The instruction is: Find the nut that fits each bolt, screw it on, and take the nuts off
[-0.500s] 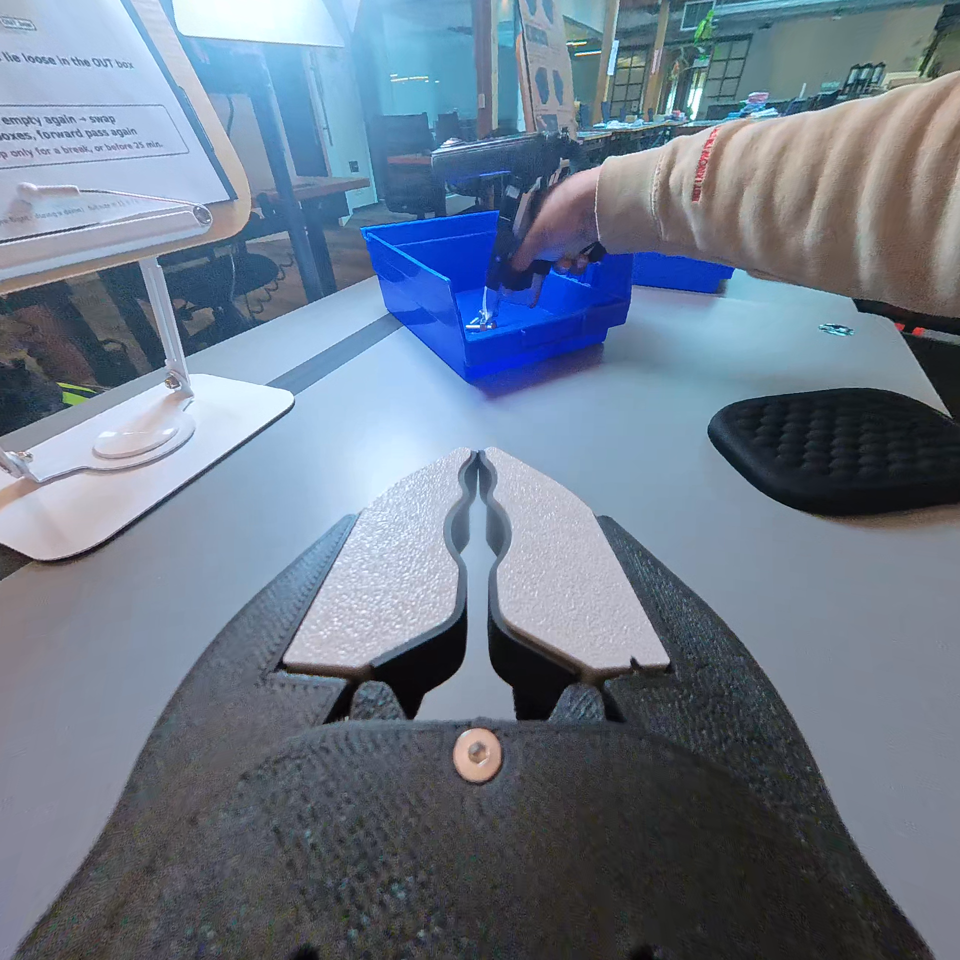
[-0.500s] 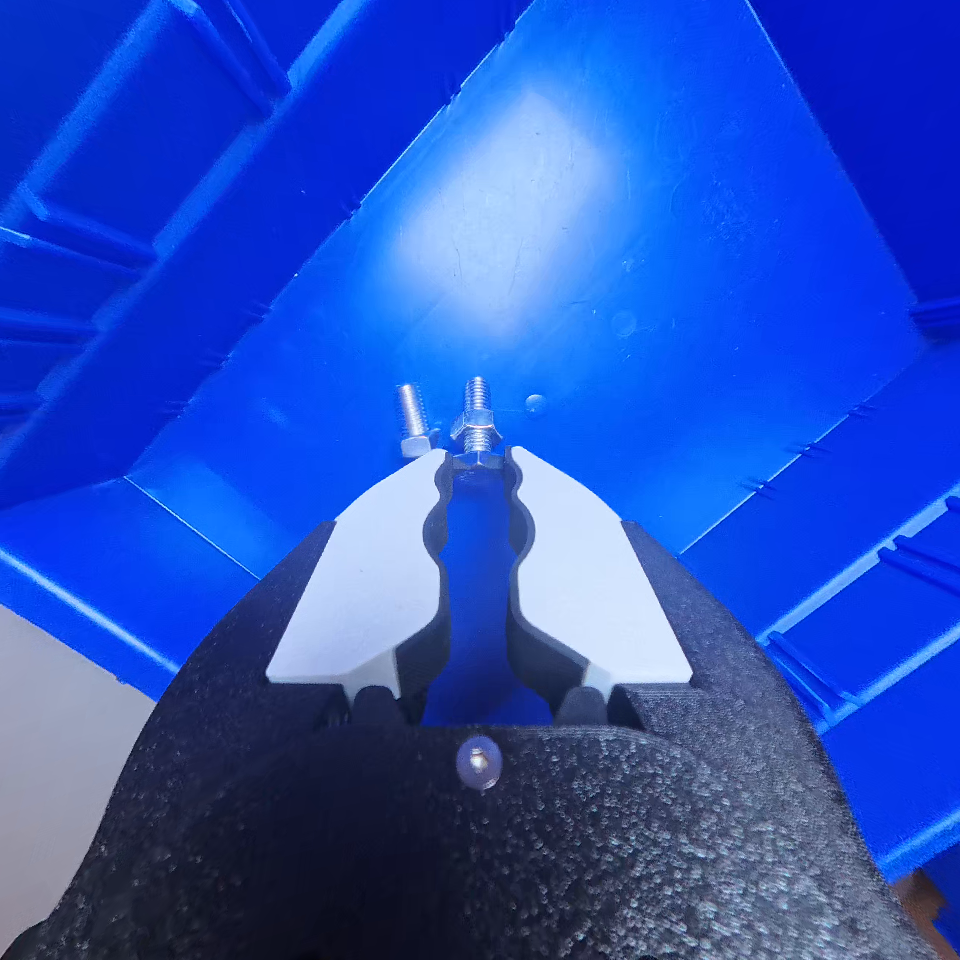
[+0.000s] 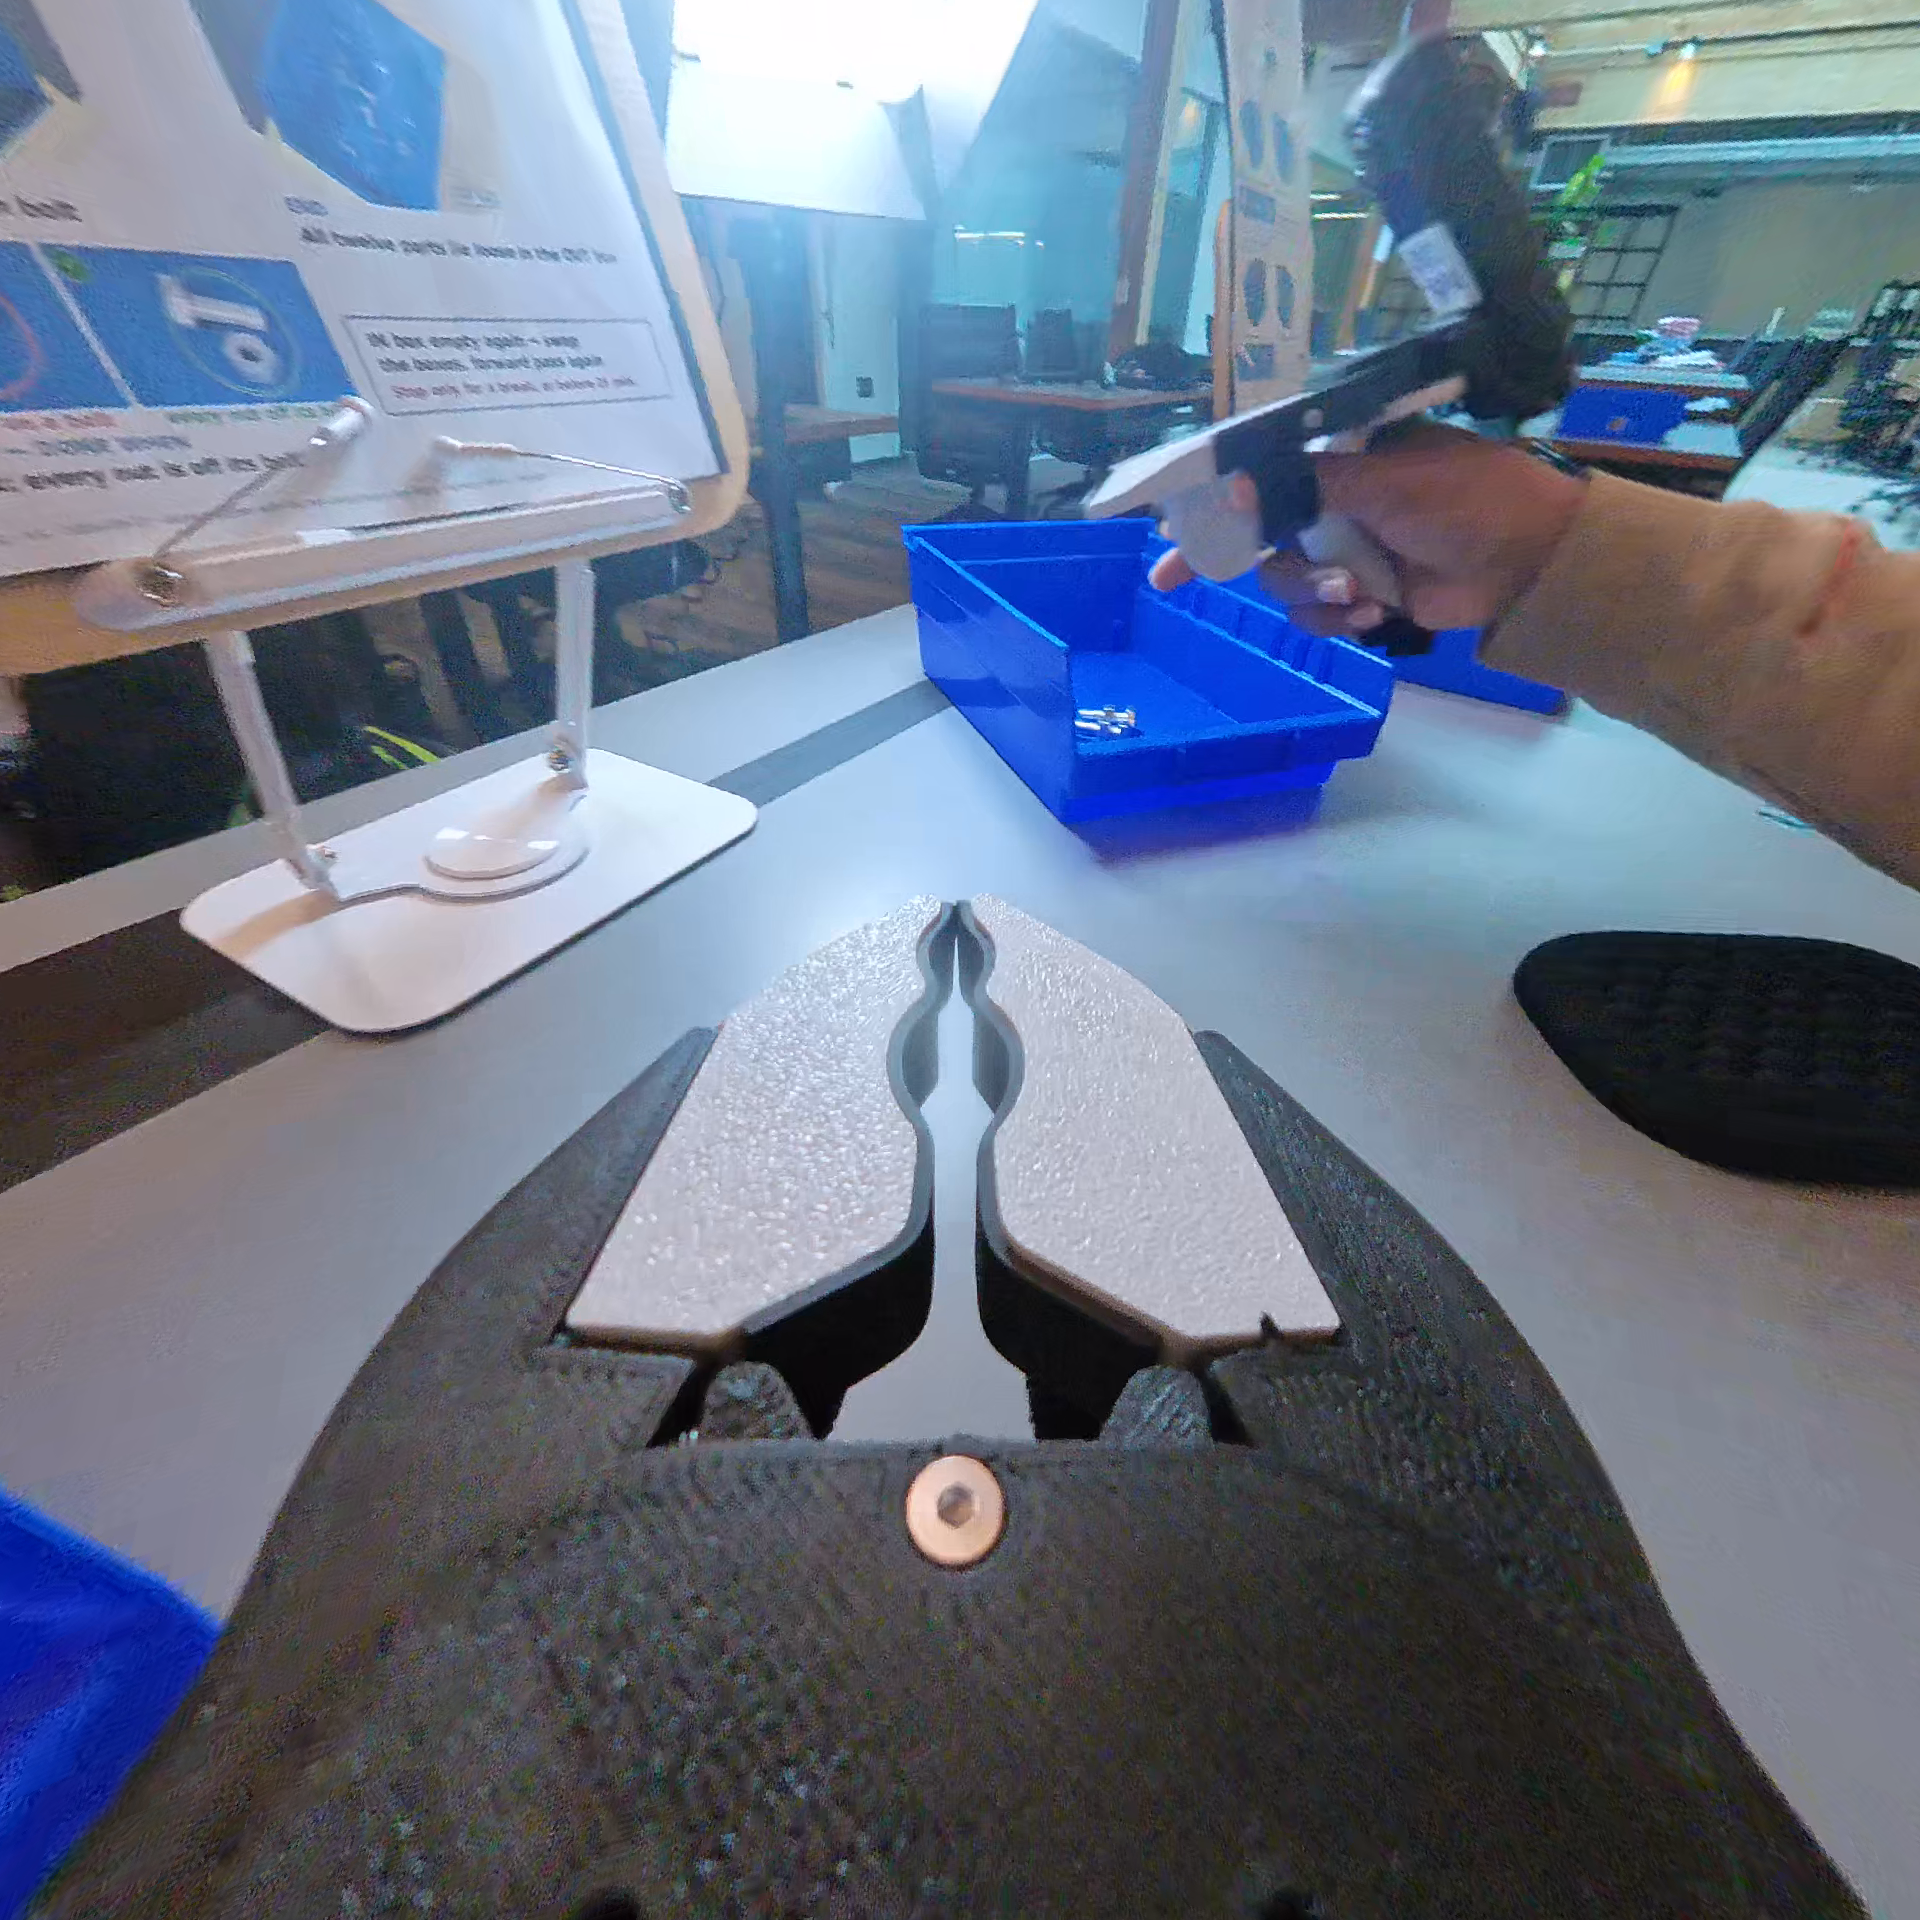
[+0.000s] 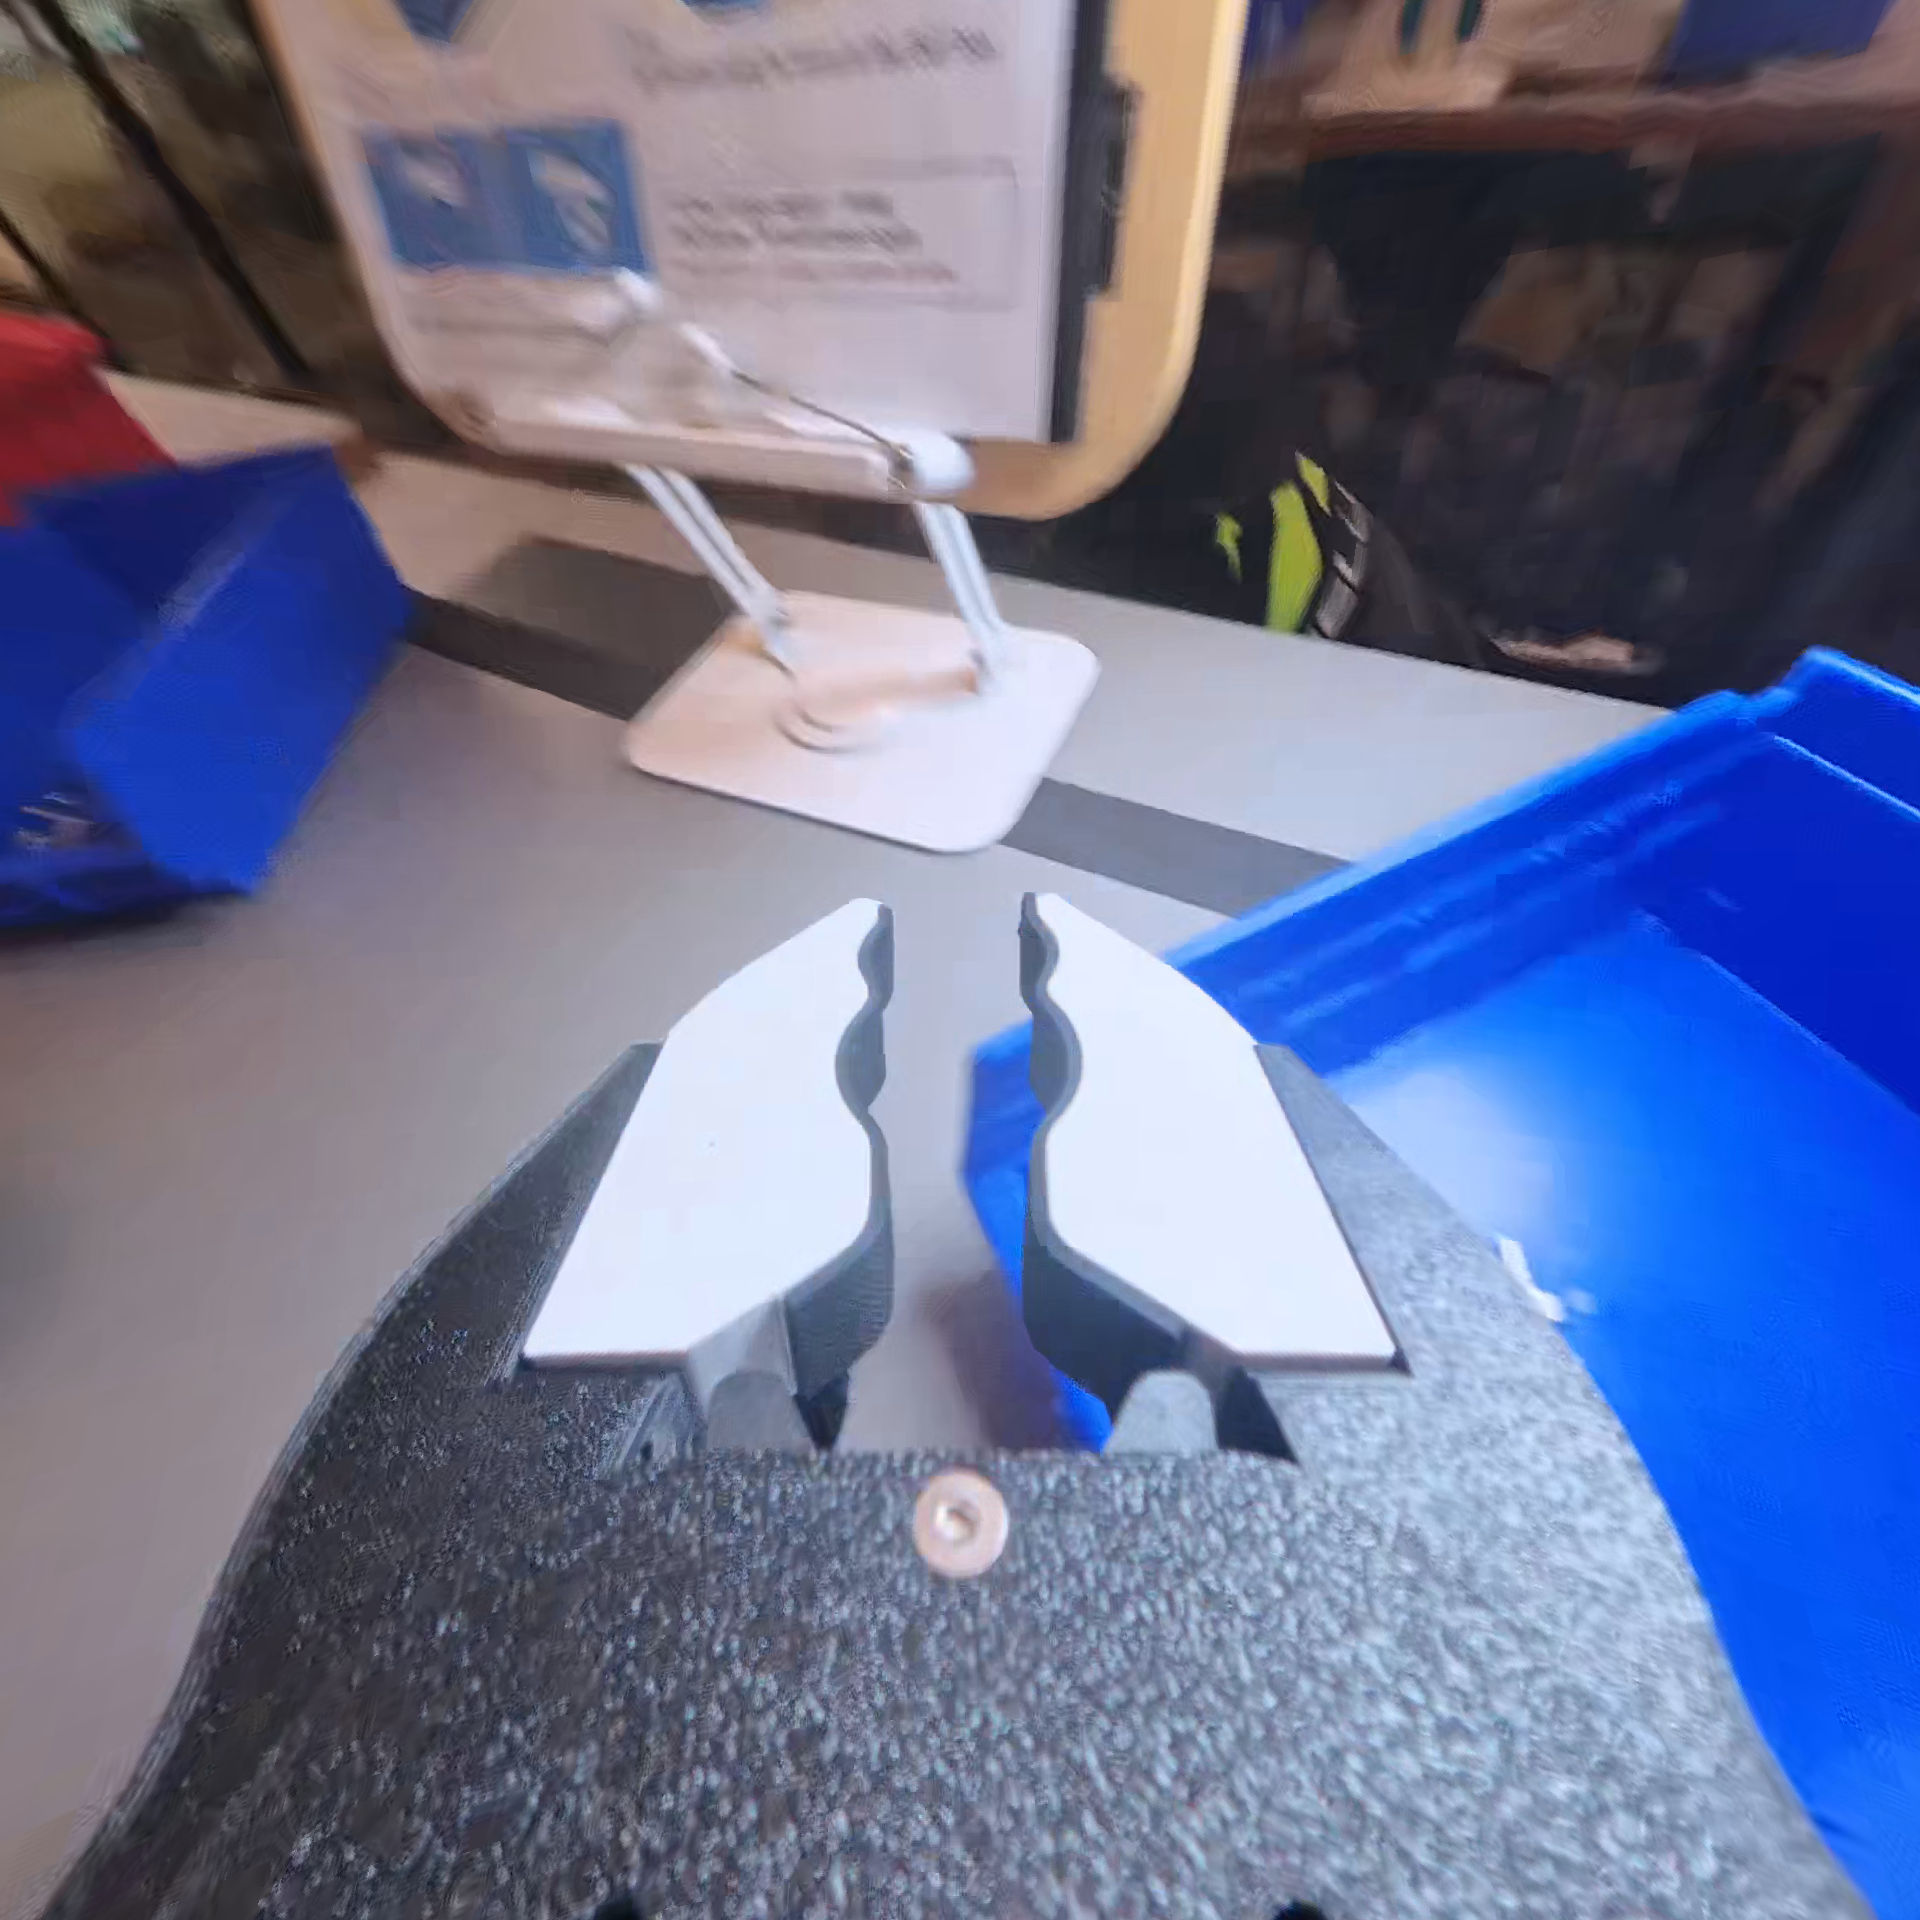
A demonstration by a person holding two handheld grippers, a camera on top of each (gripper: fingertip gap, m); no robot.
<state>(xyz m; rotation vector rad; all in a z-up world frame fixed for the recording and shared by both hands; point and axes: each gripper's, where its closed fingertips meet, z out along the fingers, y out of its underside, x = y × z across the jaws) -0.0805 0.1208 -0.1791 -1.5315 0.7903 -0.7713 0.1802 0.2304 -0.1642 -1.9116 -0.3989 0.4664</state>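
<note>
The left hand-held gripper (image 3: 954, 914) fills the lower centre of the left wrist view, its two pale fingers pressed together at the tips with nothing between them, hanging low over the grey table (image 3: 1351, 1039). In the upper right of that frame the right hand-held gripper (image 3: 1127, 530) is held in a person's hand (image 3: 1434, 551) above a blue bin (image 3: 1039, 665). On the bin's floor lie the bolts (image 3: 1110, 719), small and silvery; whether nuts sit on them is too small to tell.

In the right wrist view the right hand-held gripper (image 4: 954, 920) stands with its fingers apart and empty, over the near corner of the blue bin (image 4: 1558, 831) at the right of the frame. A second blue bin (image 4: 208, 675) sits at the left edge. A white stand (image 4: 873, 748) carrying an instruction sheet (image 4: 727, 187) rests on the table at upper centre. A black pad (image 3: 1745, 1049) lies on the table at the right edge of the left wrist view.
</note>
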